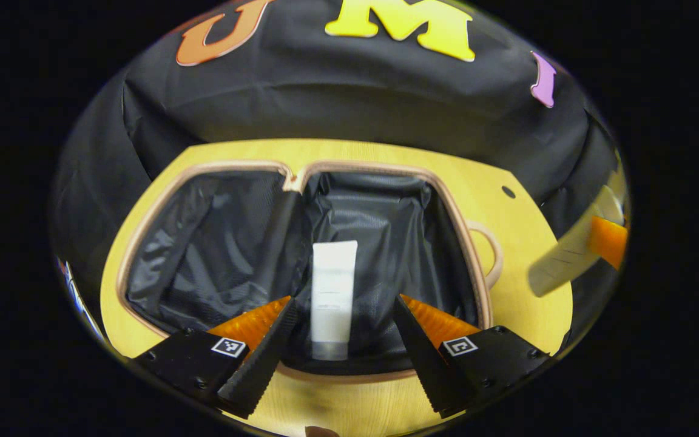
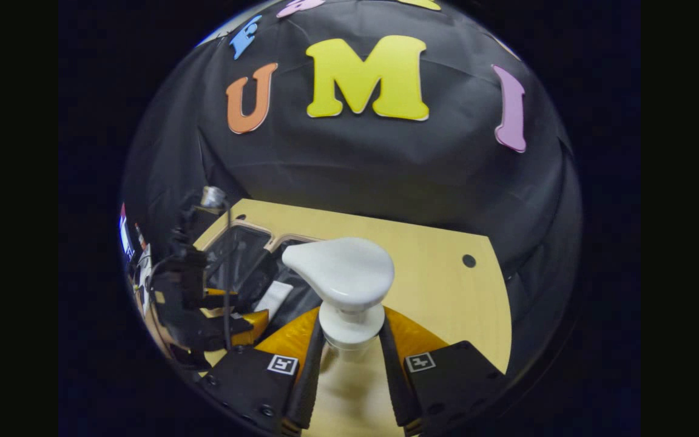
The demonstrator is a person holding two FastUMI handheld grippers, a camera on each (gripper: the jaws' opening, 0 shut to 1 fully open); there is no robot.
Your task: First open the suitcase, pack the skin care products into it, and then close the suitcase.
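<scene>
In the left gripper view, your left gripper [image 1: 340, 331] hangs above the open suitcase [image 1: 301, 182], which lies flat on the wooden table [image 1: 507, 224]. Its 2 fingers are spread wide apart and they hold nothing. Between them, lower down, you see a white tube [image 1: 332, 294] lying on the dark lining of the suitcase's right half, near the middle fold, with its clear cap toward you. The tube touches neither finger. The left half of the suitcase shows just wrinkled dark lining. A small handle loop [image 1: 492, 252] sticks out from the right edge of the suitcase onto the table. Farther right of the suitcase, at the rim of the view, a pale blurred thing with an orange part [image 1: 574, 249] comes in above the table; what exactly it is, I cannot tell.

In the right gripper view, your right gripper [image 2: 349, 358] is pinching a pump bottle [image 2: 343, 279] with both fingers, which press on the 2 sides of the bottle just under the white collar. The broad white pump head stands upright above the fingers. The bottle is held over the table, to the right of the suitcase [image 2: 246, 255] and apart from it. Over the suitcase you see the left gripper [image 2: 228, 315], seen from the side, and the white tube [image 2: 273, 297] lies inside the suitcase just beside it. A small dark hole [image 2: 469, 261] is in the table far to the right of the suitcase
</scene>
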